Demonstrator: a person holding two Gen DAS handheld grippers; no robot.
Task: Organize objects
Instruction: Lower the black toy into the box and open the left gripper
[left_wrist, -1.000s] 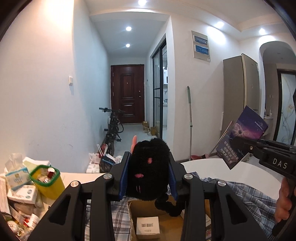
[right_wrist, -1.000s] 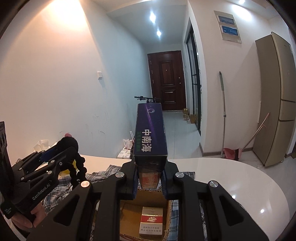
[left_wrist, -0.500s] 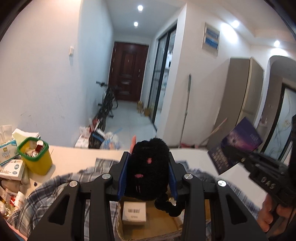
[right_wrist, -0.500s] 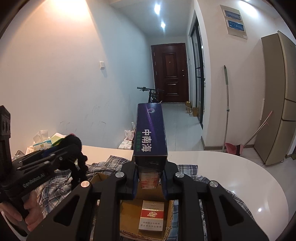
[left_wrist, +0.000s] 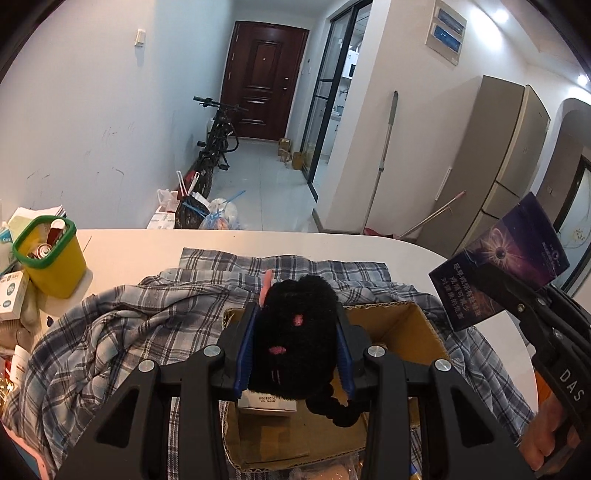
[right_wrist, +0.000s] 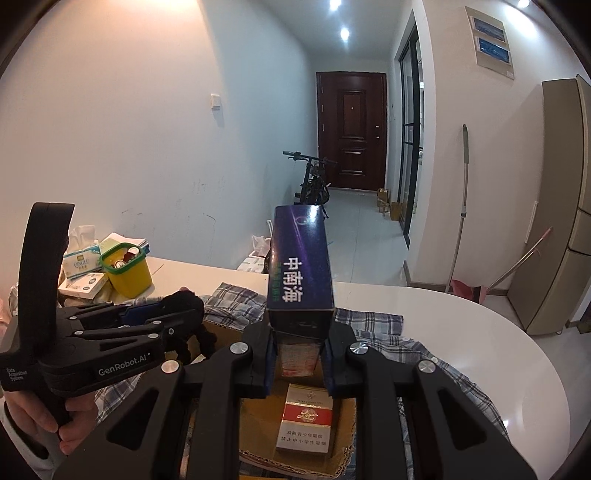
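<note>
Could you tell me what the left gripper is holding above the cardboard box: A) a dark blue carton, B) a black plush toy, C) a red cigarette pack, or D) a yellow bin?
B: the left gripper is clamped on the black plush toy, over the cardboard box.

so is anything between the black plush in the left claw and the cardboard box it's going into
Nothing visible blocks it. The plush, clamped in the left claw, hangs right over the open box. A small white carton already lies on the box floor under it, with bare cardboard beside it.
</note>
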